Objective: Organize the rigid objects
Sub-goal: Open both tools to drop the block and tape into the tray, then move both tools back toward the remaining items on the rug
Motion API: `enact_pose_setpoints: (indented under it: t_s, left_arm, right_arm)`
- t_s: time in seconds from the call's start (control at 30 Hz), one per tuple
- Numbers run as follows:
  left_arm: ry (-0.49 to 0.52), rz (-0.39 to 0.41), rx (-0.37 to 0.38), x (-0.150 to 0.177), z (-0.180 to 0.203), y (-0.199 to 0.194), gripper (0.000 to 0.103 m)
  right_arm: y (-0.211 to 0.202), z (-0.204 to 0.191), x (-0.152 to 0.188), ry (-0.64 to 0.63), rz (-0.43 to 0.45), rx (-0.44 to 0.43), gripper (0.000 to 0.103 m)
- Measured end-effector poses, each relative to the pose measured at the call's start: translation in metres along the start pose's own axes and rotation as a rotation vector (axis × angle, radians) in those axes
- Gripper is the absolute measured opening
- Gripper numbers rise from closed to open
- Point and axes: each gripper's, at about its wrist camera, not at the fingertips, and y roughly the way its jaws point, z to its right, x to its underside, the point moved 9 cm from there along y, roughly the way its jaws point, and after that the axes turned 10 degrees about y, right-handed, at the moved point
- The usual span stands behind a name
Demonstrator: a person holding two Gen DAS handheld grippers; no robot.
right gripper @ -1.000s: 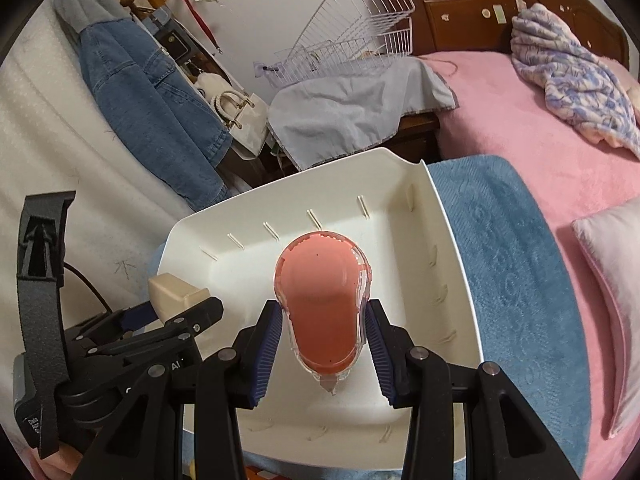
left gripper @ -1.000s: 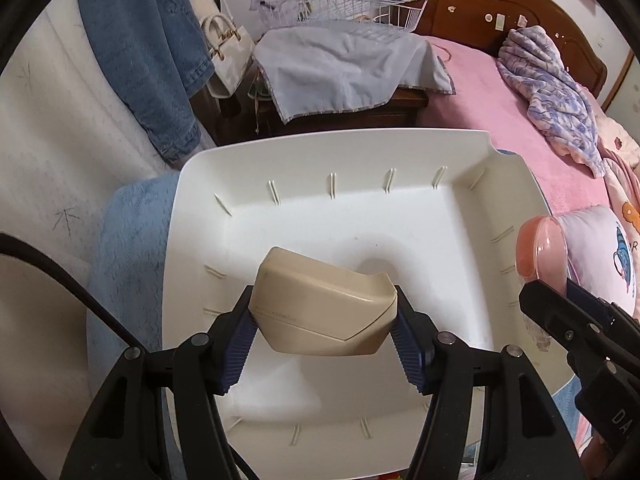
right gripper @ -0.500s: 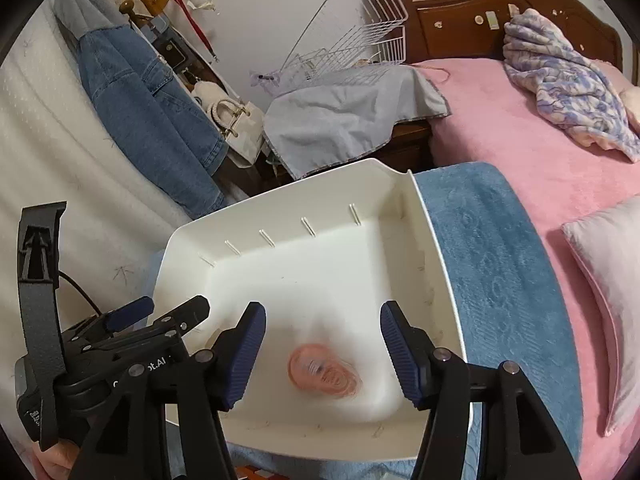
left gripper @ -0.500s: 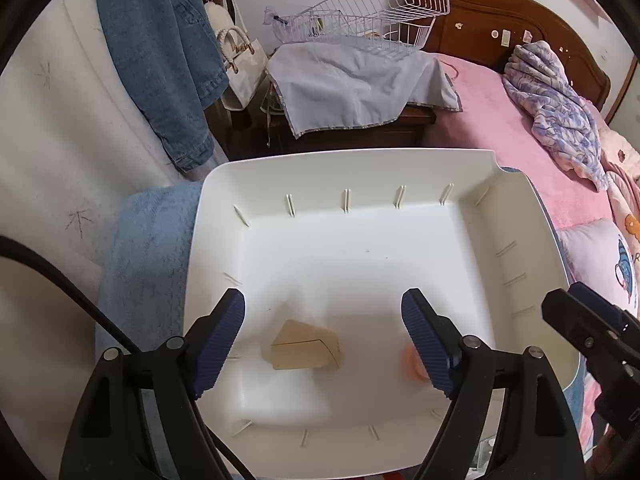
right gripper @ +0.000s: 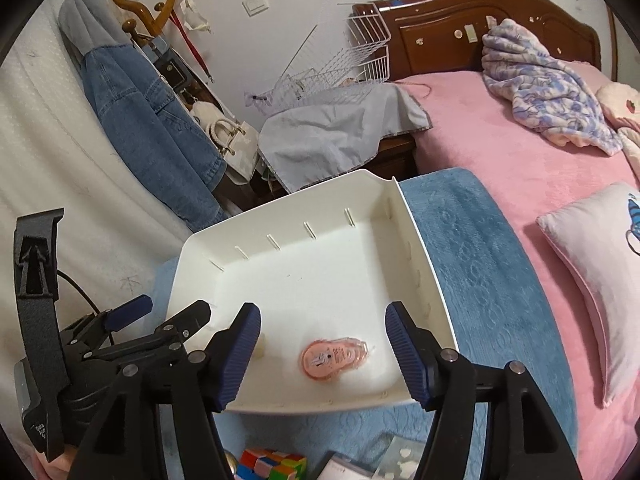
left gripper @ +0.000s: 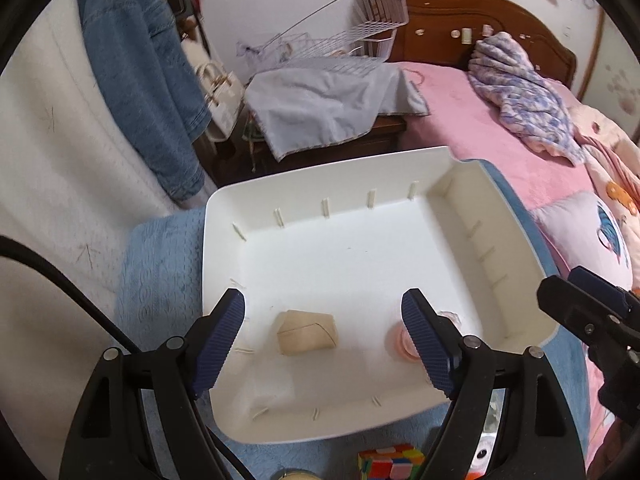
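left gripper [left gripper: 322, 344]: jaws wide, empty, beige case [left gripper: 307, 332] lies below between them in white tray [left gripper: 496, 216] | right gripper [right gripper: 322, 354]: jaws opening, empty, pink dispenser [right gripper: 332, 357] below | both look light, stiff, slick: grip flat sides

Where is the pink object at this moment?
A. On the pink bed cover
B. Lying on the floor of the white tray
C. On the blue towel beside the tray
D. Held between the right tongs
B. The pink object lies on the floor of the white tray, below the right tongs, whose jaws are opening and do not touch it.
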Motion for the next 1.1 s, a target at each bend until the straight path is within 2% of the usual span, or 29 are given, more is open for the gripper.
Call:
enact_pose_setpoints:
  t_s: [0.1,0.17,0.43,0.63,0.87,1.1]
  left_arm:
    - [0.034,0.031,0.013,-0.001,0.008,-0.014,0.083]
    - [0.042,0.05,0.01,-0.001,0.011,-0.023,0.083]
    - [0.028,0.105,0.005,0.002,0.018,-0.048,0.083]
    - [0.014,0.095,-0.023,0.017,0.021,-0.058,0.083]
    - [-0.01,0.08,-0.052,0.047,0.024,-0.075,0.083]
    - [-0.029,0.057,-0.045,0.082,0.027,-0.092,0.083]
  right_arm:
    - [-0.014,-0.002,0.006,-0.004,0.022,0.003,0.067]
    - [-0.021,-0.003,0.008,-0.013,0.042,0.005,0.071]
    - [-0.05,0.006,0.019,0.018,0.087,-0.007,0.073]
    - [-0.067,0.022,0.038,0.014,0.111,0.003,0.075]
    - [-0.085,0.028,0.06,-0.007,0.133,-0.026,0.075]
    - [-0.113,0.031,0.082,-0.063,0.227,-0.028,0.075]
